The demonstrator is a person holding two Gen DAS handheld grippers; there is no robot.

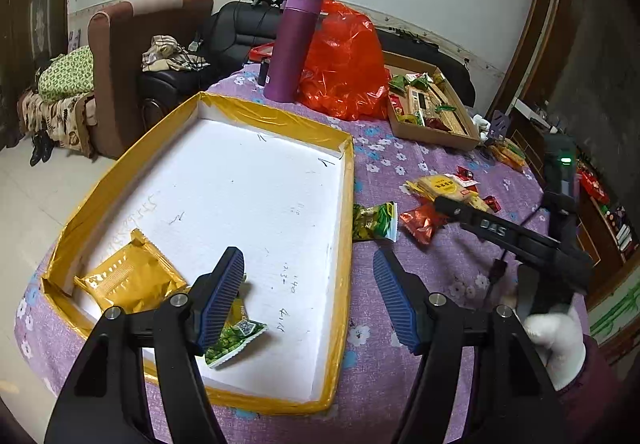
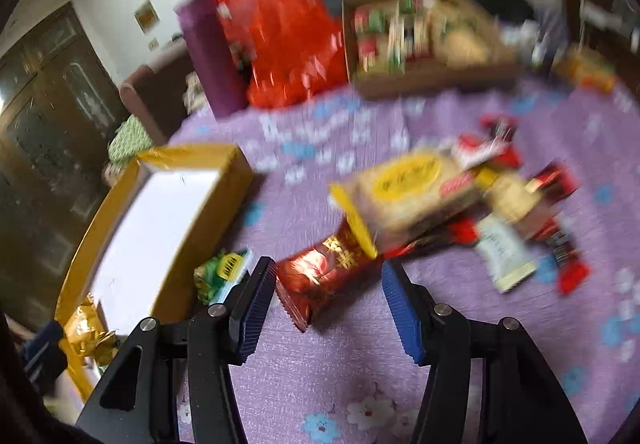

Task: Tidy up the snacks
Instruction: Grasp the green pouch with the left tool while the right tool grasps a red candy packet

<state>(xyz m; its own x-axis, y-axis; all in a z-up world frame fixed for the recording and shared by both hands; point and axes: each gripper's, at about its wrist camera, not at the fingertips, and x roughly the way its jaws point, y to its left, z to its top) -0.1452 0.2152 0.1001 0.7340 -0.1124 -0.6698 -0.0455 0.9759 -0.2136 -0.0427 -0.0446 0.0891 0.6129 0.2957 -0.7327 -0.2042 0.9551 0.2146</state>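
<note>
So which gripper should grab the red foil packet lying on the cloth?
Right. The right gripper is open with the red foil packet just ahead between its fingers; the left gripper hangs over the yellow-rimmed tray.

Gold packet lies in tray.

The left wrist view is sharp and evenly lit by soft, diffuse room light, with only faint shadows inside the white tray. Glare glints on the gold snack packet and the orange plastic bag. The right wrist view is smeared by motion blur; only its fingers stay crisp. Both views bow at the edges and darken in the corners.
</note>
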